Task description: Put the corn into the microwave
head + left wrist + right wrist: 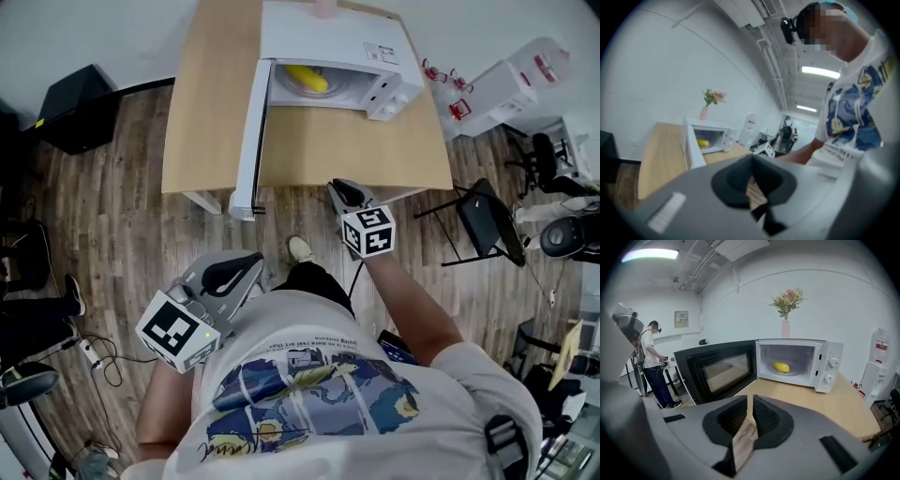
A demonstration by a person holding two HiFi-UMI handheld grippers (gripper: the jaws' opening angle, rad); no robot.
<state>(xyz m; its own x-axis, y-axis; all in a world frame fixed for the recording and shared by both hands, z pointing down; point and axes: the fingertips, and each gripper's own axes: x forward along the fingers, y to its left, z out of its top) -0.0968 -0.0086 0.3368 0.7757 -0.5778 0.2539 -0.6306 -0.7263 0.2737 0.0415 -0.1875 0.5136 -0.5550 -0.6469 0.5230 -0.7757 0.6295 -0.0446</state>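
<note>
**Corn in microwave, door open**

Corn [781,366] – inside the microwave [828,355], ahead of the right gripper [751,400] and well apart from it. Door [717,372] – swung open, ahead and to that gripper's left. Right gripper: jaws closing, narrow gap, nothing between. Left gripper [752,159]: jaws together, empty.

Wood-plank floor [122,187] is running under a pale wooden desk [211,103], white walls [843,296] are closing it in, a ceiling strip light [649,254] is glowing, and a black chair [487,225] is sitting near the desk.
</note>
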